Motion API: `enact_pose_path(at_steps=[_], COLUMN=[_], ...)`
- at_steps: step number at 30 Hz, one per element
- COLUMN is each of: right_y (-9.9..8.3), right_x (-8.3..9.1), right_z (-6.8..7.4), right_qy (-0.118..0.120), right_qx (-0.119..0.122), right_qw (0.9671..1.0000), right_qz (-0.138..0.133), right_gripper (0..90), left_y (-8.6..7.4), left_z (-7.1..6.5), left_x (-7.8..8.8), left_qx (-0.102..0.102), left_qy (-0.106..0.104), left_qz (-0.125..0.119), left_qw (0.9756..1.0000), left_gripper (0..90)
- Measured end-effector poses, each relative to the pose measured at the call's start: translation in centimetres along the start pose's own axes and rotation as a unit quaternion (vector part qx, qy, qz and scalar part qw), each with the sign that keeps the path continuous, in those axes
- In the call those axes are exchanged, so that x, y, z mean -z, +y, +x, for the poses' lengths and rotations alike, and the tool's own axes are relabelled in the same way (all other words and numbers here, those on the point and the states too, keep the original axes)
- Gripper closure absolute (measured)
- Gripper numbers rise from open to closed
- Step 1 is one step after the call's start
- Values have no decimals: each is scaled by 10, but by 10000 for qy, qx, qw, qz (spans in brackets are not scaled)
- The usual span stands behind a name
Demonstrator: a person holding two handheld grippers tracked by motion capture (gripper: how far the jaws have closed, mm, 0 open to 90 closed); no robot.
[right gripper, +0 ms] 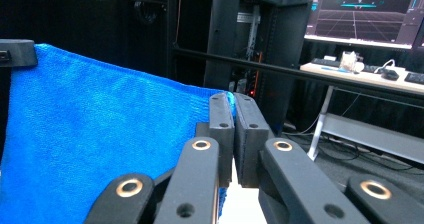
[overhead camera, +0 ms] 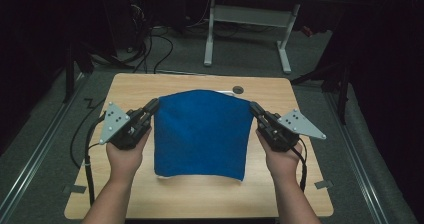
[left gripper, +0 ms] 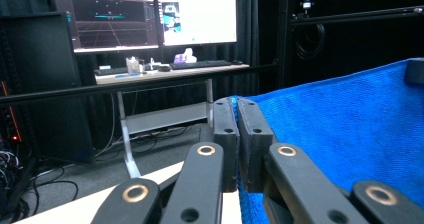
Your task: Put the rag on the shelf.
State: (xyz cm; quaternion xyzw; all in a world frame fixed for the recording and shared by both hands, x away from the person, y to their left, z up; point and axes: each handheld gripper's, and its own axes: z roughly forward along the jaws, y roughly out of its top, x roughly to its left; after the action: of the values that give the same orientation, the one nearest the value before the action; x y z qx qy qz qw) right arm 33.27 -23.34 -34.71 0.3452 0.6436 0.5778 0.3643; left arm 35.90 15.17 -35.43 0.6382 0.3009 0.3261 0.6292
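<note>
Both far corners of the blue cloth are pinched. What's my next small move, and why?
Probably carry both corners toward you. The left gripper and right gripper hold the blue cloth raised, while its near edge rests on the table, ready for folding.

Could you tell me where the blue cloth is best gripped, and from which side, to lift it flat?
By its two far corners, one claw from each side. The left claw and right claw already pinch them, and the blue cloth hangs spread between them without bunching, its near edge on the table.
</note>
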Motion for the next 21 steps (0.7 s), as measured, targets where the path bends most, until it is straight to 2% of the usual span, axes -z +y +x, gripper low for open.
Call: enact_pose_path(at_steps=[4,6,13,18,21], right_y=[10,14,28,33,35], right_x=[-6,-10,-23,-38,-51], right_z=[-8,-11,-23,-34,-42], right_qy=[-64,-91,-222,-330,-368], right_qx=[-8,-21,-68,-115,-152], right_qw=[10000,10000,9997,9994,9992], right_qz=[-27,-4,-71,-76,-6], right_gripper=[886,887,888,889,889], left_y=[8,14,28,29,30], left_z=[11,15,21,34,41], left_x=[-9,-16,-42,-61,-73], left_qx=[36,49,-246,-245,-448], left_qy=[21,25,191,335,451], left_qz=[-46,7,129,255,320], left_qw=[10000,10000,9994,9988,9975], left_gripper=[880,880,880,880,881])
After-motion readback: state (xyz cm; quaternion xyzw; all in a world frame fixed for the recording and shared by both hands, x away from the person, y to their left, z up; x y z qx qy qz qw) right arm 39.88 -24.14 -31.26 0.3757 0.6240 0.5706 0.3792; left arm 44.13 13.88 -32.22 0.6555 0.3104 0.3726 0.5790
